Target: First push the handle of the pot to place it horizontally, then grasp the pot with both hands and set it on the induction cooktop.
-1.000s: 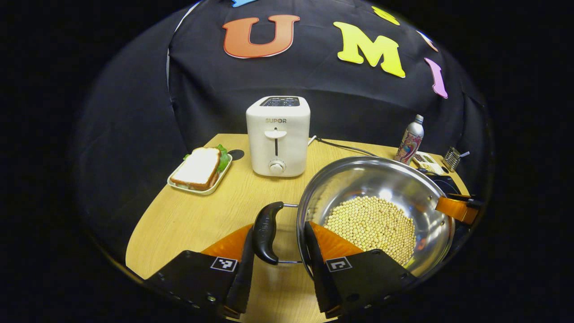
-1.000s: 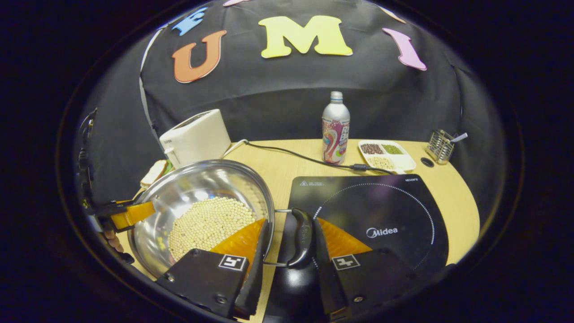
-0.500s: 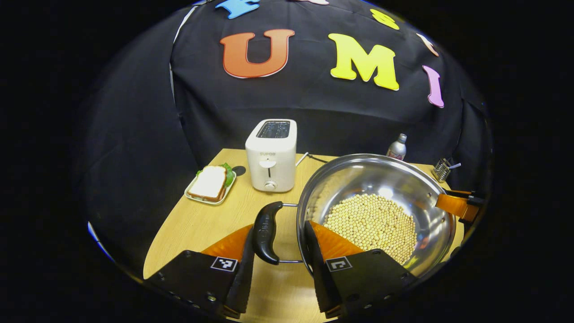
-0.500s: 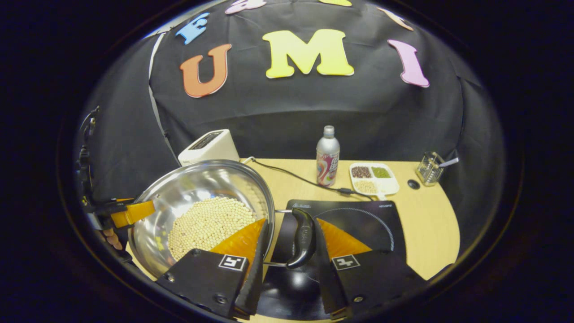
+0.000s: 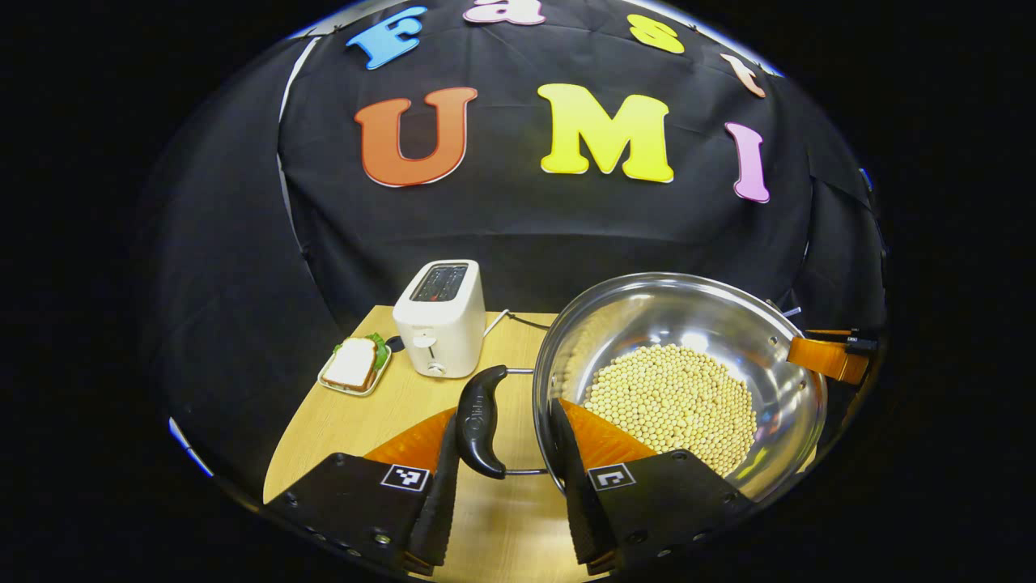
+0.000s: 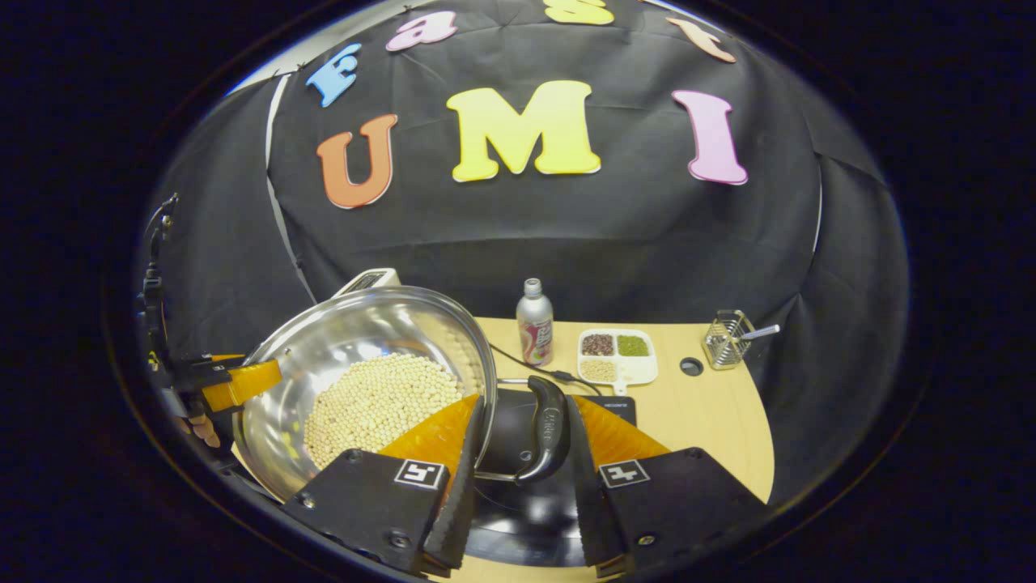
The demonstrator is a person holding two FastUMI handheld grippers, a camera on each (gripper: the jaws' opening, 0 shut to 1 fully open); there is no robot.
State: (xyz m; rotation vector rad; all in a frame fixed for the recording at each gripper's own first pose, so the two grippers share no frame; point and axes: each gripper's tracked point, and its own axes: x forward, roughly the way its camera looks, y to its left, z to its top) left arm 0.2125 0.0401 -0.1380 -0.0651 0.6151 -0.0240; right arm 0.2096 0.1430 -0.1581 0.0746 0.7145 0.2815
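The pot (image 5: pixel 680 380) of beans has risen: the table (image 5: pixel 348 413), toaster (image 5: pixel 439 317) and cooktop (image 6: pixel 526 518) look smaller and lower than a second ago. No writing on the toaster or bottle (image 6: pixel 534 332) is legible at this size. The left gripper (image 5: pixel 502 518) spans the pot's wall and one black handle (image 5: pixel 479 421), the right gripper (image 6: pixel 518 518) likewise spans the other handle (image 6: pixel 548 429), holding the pot level above the cooktop; whether both fingers actually press is unclear.

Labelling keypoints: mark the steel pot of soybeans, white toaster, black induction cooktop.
steel pot of soybeans (image 5: pixel 688 312): left gripper view, bare inner wall.
white toaster (image 5: pixel 441 332): left gripper view, front face.
black induction cooktop (image 6: pixel 526 518): right gripper view, glossy top.
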